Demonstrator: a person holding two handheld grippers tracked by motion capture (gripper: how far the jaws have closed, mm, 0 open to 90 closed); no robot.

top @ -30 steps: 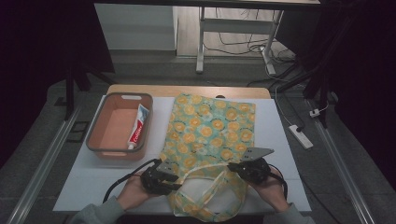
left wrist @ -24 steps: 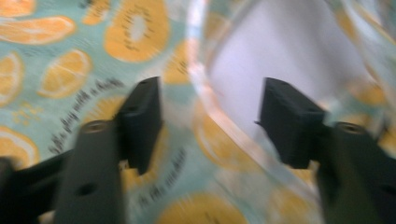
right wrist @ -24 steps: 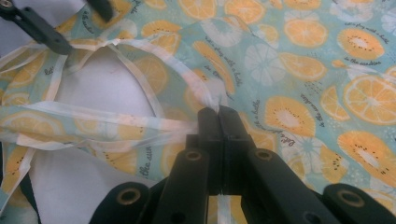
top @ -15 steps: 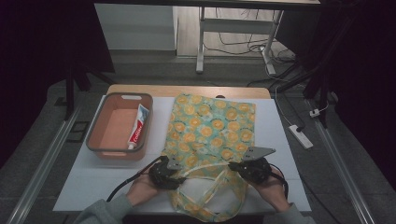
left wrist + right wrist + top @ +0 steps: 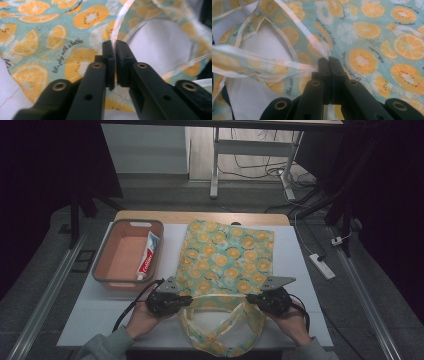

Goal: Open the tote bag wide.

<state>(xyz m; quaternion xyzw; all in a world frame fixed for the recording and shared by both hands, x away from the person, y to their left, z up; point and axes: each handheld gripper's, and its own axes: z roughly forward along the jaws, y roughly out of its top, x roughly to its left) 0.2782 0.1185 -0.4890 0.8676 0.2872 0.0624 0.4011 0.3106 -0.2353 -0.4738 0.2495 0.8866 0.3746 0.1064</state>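
A teal cloth bag [image 5: 225, 255] printed with orange slices lies flat on the white table [image 5: 100, 315], with its mouth and looped handles [image 5: 220, 335] toward the person. My left gripper [image 5: 167, 301] is at the left end of the mouth. Its jaws have just been closing, and they now pinch the pale top hem [image 5: 117, 27] of the bag [image 5: 50, 37] at the left gripper [image 5: 115, 43]. My right gripper [image 5: 267, 300] holds the right end. In its own view the right gripper [image 5: 329, 60] is shut on the hem of the bag [image 5: 374, 37]. The hem runs taut between both.
A salmon-coloured basket [image 5: 107, 270] stands left of the bag with a toothpaste tube [image 5: 148, 256] leaning inside its right wall. A power strip [image 5: 321, 266] lies on the floor past the table's right side. Table legs and cables are beyond the far edge.
My left gripper has shifted slightly up and left and its jaws have shut on the bag's hem, which now stretches straighter between the grippers. The right gripper has kept still.
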